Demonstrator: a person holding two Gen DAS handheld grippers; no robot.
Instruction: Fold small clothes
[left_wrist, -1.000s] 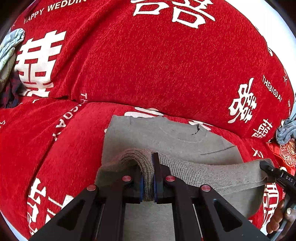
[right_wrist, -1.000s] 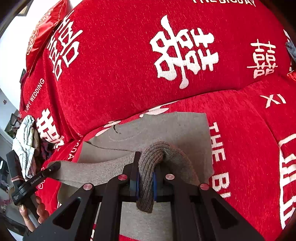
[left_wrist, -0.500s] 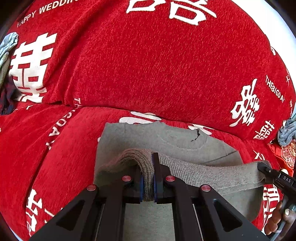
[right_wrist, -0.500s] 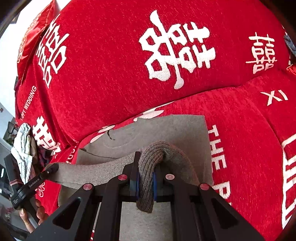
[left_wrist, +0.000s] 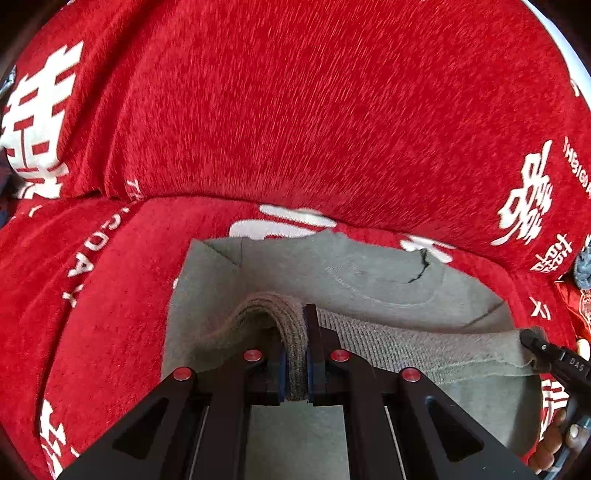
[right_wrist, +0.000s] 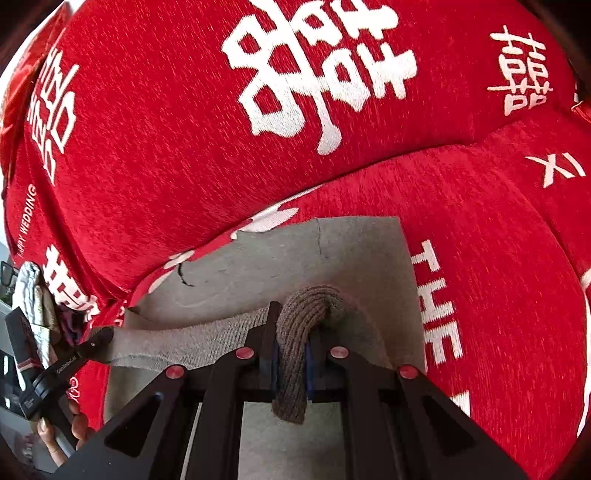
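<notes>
Between the left gripper (left_wrist: 295, 363) pads sits a bunched ribbed hem of the grey sweater (left_wrist: 369, 280), clamped tight. Right gripper (right_wrist: 291, 363) same deal: jaws pinched on the opposite hem corner, knit hanging out below the pads. Hem band stretched taut between the two grippers, lifted off the rest. Ahead of both, the sweater body lies flat, neckline at the far edge, on the red sofa cover (left_wrist: 295, 110) with white characters. Far left of the right gripper, a pile of other clothes (right_wrist: 31, 295) at the sofa end.
</notes>
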